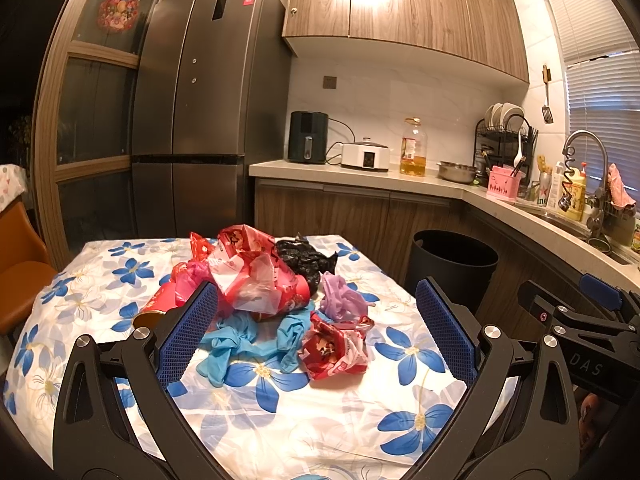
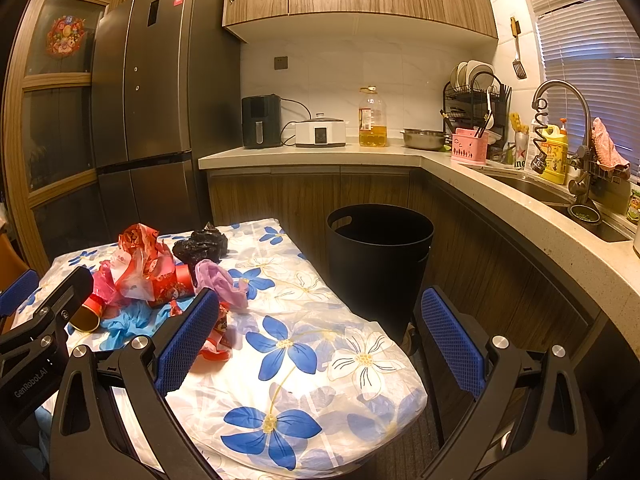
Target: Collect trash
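Observation:
A pile of trash lies on the flower-print table point(image 1: 280, 420): red plastic bags point(image 1: 248, 272), a black bag point(image 1: 304, 258), a purple bag point(image 1: 342, 296), blue gloves point(image 1: 244, 340), a crumpled red wrapper point(image 1: 336, 350) and a red can point(image 1: 156, 306). My left gripper point(image 1: 316, 332) is open and empty, just short of the pile. My right gripper point(image 2: 320, 344) is open and empty over the table's right edge, to the right of the pile point(image 2: 160, 276). The black trash bin point(image 2: 378, 256) stands on the floor beyond the table.
A fridge point(image 1: 200, 120) stands behind the table. The counter point(image 1: 360, 176) holds an air fryer, a cooker, an oil bottle and a dish rack. The sink point(image 2: 560, 196) is at right. An orange chair point(image 1: 20, 272) is at left.

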A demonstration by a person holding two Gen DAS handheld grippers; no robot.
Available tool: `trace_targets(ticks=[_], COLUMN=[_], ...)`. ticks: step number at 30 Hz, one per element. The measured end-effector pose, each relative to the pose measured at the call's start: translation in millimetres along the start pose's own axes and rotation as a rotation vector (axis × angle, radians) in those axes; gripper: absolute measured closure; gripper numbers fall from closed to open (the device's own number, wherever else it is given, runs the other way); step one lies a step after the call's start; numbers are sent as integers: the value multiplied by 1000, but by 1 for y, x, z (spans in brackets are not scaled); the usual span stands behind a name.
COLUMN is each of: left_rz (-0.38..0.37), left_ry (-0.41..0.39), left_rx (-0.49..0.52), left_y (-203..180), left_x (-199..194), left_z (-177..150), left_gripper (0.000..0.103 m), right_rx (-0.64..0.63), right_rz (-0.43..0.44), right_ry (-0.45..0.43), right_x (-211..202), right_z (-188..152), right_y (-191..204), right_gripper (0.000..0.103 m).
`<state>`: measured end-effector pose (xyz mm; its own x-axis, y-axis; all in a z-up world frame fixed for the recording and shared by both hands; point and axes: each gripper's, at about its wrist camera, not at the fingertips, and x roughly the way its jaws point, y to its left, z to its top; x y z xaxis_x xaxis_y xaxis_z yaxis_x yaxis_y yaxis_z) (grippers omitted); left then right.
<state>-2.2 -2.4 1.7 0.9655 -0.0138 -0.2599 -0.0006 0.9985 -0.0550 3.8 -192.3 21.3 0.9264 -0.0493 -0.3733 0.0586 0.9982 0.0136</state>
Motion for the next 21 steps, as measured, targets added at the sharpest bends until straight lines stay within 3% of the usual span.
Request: trace_targets(ticks=[21], left_rz=[0], left_ry=[2], left_rx=[-2], left_y=[0], left_x=[0], left_z=[0], left_gripper=[5], right_rx=[0], right_rz=[-1], right_ry=[0], right_x=[1], right_z=[-1], right_y=[0], right_gripper=[5])
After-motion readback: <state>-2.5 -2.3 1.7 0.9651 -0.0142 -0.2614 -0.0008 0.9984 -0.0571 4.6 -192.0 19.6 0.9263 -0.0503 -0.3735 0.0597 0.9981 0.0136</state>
